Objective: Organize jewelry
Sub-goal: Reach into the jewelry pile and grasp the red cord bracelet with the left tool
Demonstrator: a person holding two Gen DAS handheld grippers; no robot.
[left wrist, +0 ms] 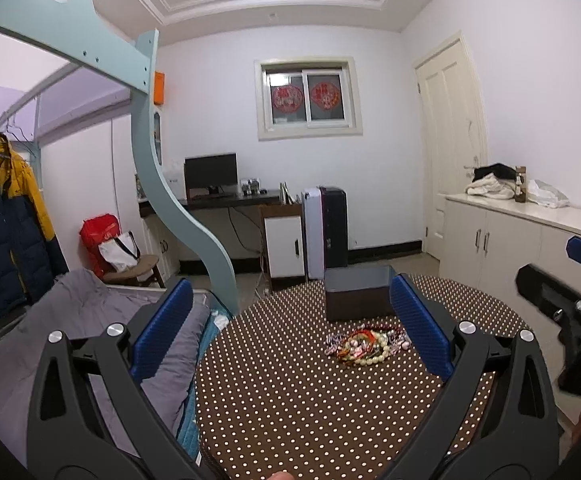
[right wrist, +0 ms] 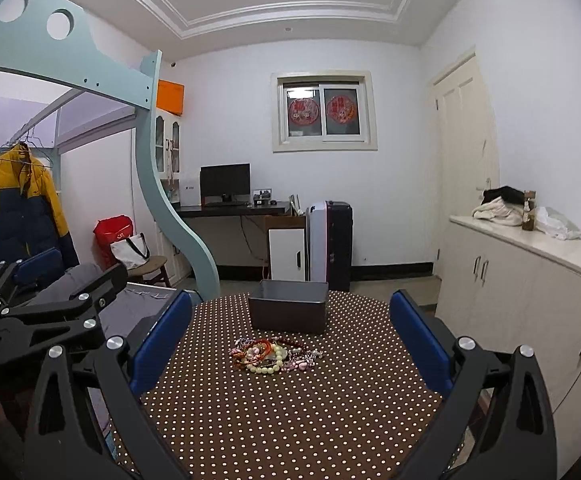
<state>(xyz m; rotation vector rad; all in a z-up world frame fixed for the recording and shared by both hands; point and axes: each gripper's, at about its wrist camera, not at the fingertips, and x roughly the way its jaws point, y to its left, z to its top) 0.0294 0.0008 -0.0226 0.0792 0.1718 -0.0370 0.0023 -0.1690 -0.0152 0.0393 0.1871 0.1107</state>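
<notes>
At far left a yellow and navy jacket (left wrist: 4, 216) hangs on a rail, a small logo on its chest too small to read. Right of it a red bag (right wrist: 113, 232) carries pale characters, also unreadable, beside a white tote (right wrist: 130, 250) on a wooden chair. On the far wall, the window (right wrist: 324, 110) bears 2 round red paper cuttings; their writing cannot be made out.

The left gripper (left wrist: 290, 332) hovers above the near left of the bench (left wrist: 290, 400), its blue fingers (left wrist: 162, 332) wide apart and empty. Only the left wrist view shows the grey bedding (left wrist: 90, 320) under the left finger, and the right gripper (left wrist: 562, 292) side-on at the right edge.

Mid-bench, on the brown polka-dot cloth, the jewelry pile (right wrist: 276, 354) lies loose: pale bead bracelets, red and pink strands tangled together. Just beyond it, apart from the pile, stands the dark open box (right wrist: 288, 310); only the right wrist view looks into it, though its floor stays hidden.

The right gripper (right wrist: 290, 336) hangs over the near bench, fingers (right wrist: 418, 340) spread wide, holding nothing. That view alone shows the left gripper (right wrist: 50, 296) from the side at left.

Far right, a white cabinet (right wrist: 510, 280) top carries crumpled clothes and a bottle, label unreadable.
</notes>
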